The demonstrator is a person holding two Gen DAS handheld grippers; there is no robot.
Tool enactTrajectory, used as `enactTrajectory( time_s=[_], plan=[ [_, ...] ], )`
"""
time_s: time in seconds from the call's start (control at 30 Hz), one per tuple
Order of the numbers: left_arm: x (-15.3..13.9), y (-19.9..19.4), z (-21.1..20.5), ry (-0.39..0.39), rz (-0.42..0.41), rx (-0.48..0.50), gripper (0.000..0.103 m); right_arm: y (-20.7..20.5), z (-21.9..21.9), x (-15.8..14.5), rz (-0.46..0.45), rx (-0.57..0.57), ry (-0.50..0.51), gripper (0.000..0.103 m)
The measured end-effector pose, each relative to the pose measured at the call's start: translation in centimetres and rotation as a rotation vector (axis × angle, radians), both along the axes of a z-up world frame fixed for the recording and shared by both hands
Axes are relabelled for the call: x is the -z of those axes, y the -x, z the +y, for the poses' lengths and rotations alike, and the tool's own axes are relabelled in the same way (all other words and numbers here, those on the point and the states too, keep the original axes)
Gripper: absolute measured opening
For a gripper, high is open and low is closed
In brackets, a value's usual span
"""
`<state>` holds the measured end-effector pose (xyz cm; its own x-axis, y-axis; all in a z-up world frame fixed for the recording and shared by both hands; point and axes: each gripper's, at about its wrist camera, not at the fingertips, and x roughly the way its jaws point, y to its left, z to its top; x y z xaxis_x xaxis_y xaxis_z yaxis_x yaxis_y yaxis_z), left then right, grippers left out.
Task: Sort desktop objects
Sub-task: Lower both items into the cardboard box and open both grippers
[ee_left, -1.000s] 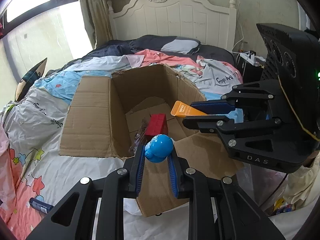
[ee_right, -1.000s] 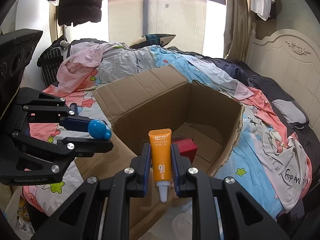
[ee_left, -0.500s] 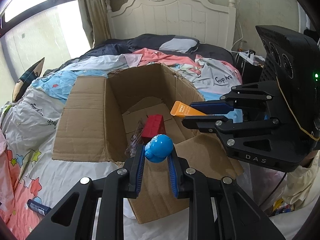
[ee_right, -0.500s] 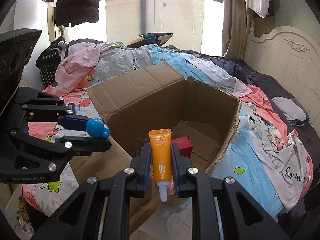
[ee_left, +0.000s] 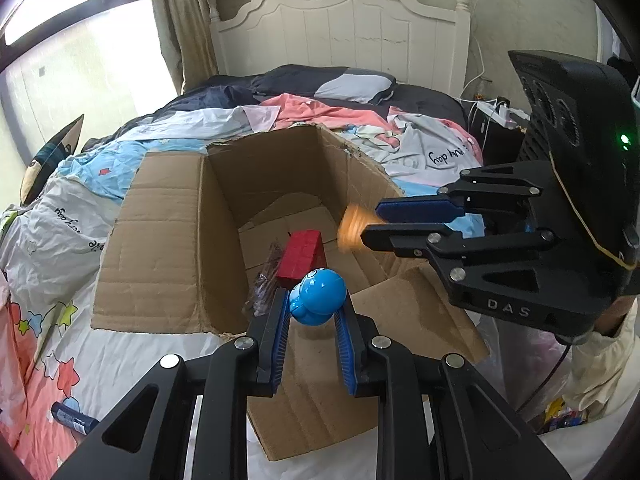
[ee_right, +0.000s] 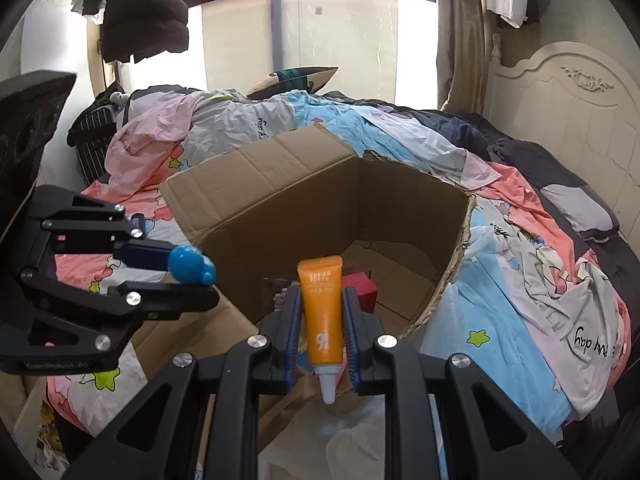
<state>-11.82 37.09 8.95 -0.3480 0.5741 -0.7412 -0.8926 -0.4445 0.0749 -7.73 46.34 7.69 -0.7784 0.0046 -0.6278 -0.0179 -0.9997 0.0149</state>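
An open cardboard box lies on the bed. Inside it are a red box and a clear wrapped item. My left gripper is shut on a blue round toy, held just above the box's near edge. My right gripper is shut on an orange tube, cap toward the camera, held over the box's right wall; the tube looks blurred in the left wrist view.
Crumpled clothes and sheets cover the bed around the box. A dark blue small tube lies on the sheet at lower left. A white headboard stands behind. A black striped bag sits at the far left.
Both grippers have moved closer over the box, each keeping its object. The orange tube appears motion-blurred in the left wrist view.
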Motion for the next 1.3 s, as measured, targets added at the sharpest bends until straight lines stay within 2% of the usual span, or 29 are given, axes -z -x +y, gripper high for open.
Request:
enactTrajectory(
  time_s=[0.27, 0.4, 0.53, 0.67, 1.13, 1.3],
  plan=[
    [0.1, 0.3, 0.1, 0.004, -0.003, -0.004, 0.023, 0.5, 1.1, 0.2, 0.008, 0.008, 0.046, 0.022],
    [0.1, 0.3, 0.4, 0.009, -0.004, -0.001, 0.023, 0.2, 1.5, 0.4, 0.013, 0.013, 0.05, 0.03],
    [-0.3, 0.4, 1.1, 0.004, -0.003, -0.012, 0.023, -0.1, 1.7, 0.6, 0.021, 0.011, 0.052, 0.033],
    [-0.6, -0.1, 2.1, 0.006, -0.004, 0.019, 0.023, -0.4, 2.3, 1.0, 0.03, 0.012, 0.075, 0.039],
    [0.0, 0.5, 3.9, 0.003, -0.041, -0.02, 0.023, -1.2, 3.2, 1.0, 0.056, 0.01, 0.082, 0.039],
    [-0.2, 0.7, 3.9, -0.009, -0.058, -0.032, 0.026, -1.4, 3.1, 1.1, 0.058, 0.013, 0.074, 0.04]
  ],
)
